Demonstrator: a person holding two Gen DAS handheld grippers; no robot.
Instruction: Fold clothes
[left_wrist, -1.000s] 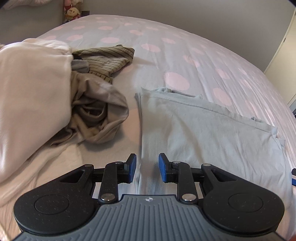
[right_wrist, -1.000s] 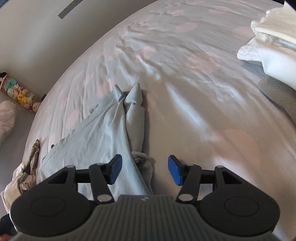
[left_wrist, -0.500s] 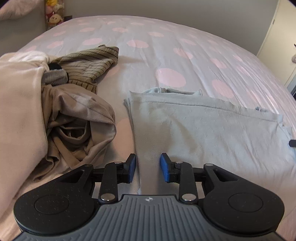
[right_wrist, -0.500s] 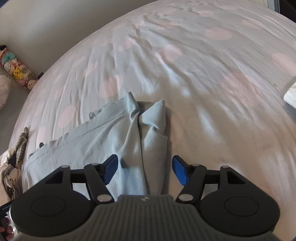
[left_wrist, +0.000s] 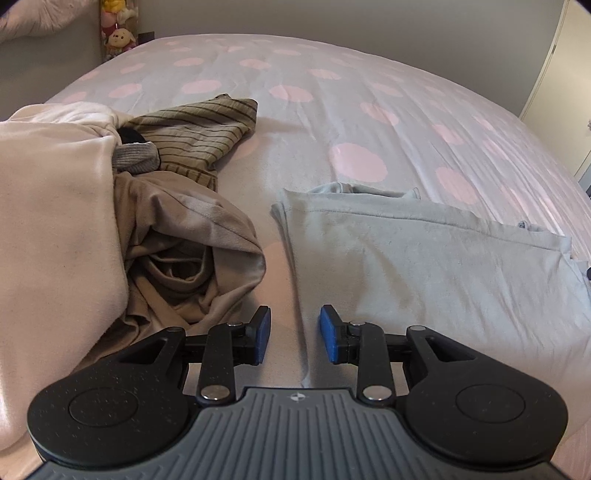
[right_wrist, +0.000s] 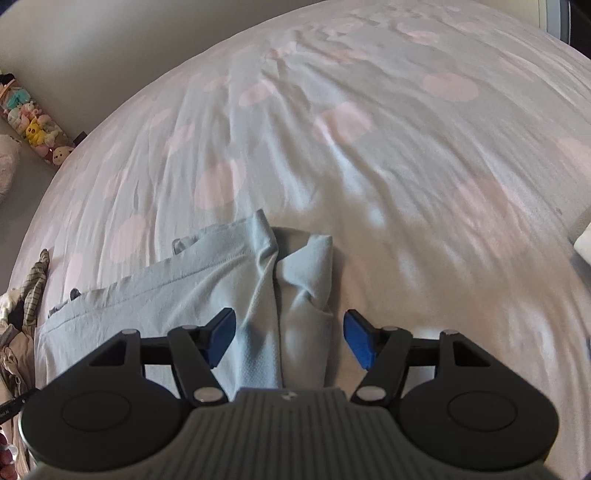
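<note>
On the bed, in the left wrist view, a pale blue garment (left_wrist: 424, 266) lies spread flat over the polka-dot sheet (left_wrist: 354, 122), its left edge running down toward the camera. The left gripper (left_wrist: 294, 334) hangs low over that edge with its blue pads apart, and nothing is pinched between them; the hem passes just under the gap. To the left of the garment sits a heap of unfolded clothes: a beige crumpled piece (left_wrist: 192, 243), a striped olive top (left_wrist: 199, 136) behind it, a small grey knit piece (left_wrist: 135, 157), and a large cream garment (left_wrist: 51, 206) filling the left side. Plush toys (left_wrist: 118, 33) stand by the wall at the far corner. In the right wrist view, the same pale blue garment (right_wrist: 192, 291) reaches in from the left, and its right end is bunched into a folded flap (right_wrist: 306, 280). The right gripper (right_wrist: 290, 334) stands wide apart over this flap, the pads on either side of it without pressing on the cloth. The striped top (right_wrist: 35, 284) shows at the far left edge.
</note>
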